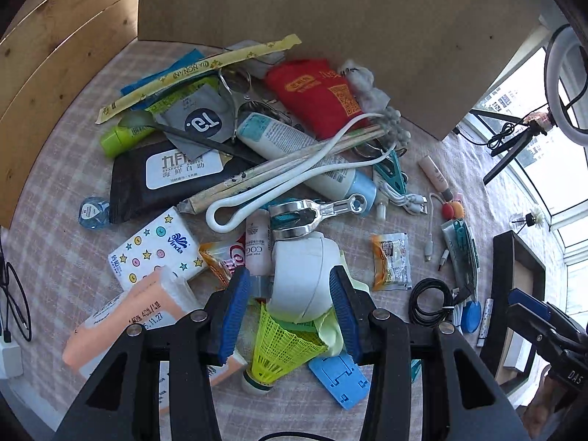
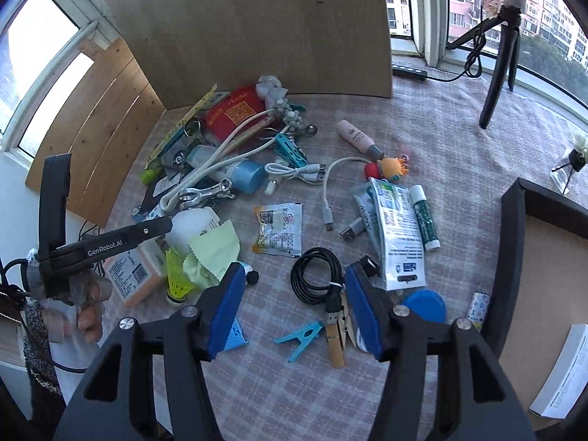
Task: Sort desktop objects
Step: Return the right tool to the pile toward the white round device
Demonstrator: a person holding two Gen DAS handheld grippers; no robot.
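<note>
Left gripper (image 1: 290,305) sat wide open, straddling the white bottle (image 1: 303,279) lying lengthwise dead ahead; right gripper (image 2: 294,307) gaped too, farther off.

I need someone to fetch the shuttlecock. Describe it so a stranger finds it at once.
Start at the checked tablecloth and its heap of clutter, then go to the heap's near edge, by the peach tissue pack. The shuttlecock lies there, partly under a pale green cloth. Nothing else nearby has its neon-yellow mesh skirt and white cork tip.
</note>
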